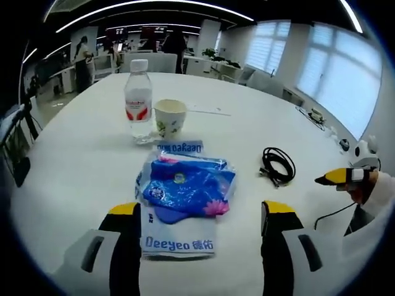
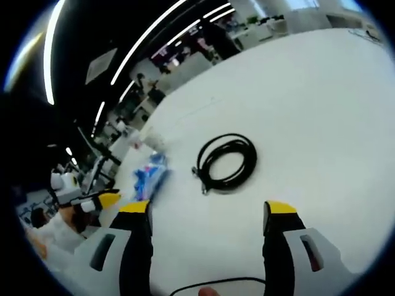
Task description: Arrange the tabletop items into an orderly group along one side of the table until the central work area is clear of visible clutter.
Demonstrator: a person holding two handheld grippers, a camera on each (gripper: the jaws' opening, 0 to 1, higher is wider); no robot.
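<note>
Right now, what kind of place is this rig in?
Most likely an open-plan office: a large white table, long ceiling light strips, rows of desks behind, and big blinded windows on one side.

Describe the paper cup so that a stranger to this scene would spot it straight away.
Start at the white table in the left gripper view and find the clear water bottle with the red label standing toward its far side. The paper cup stands upright right beside it, just beyond the blue plastic packet. It is the one short, open-topped, cream-coloured container there.
</note>
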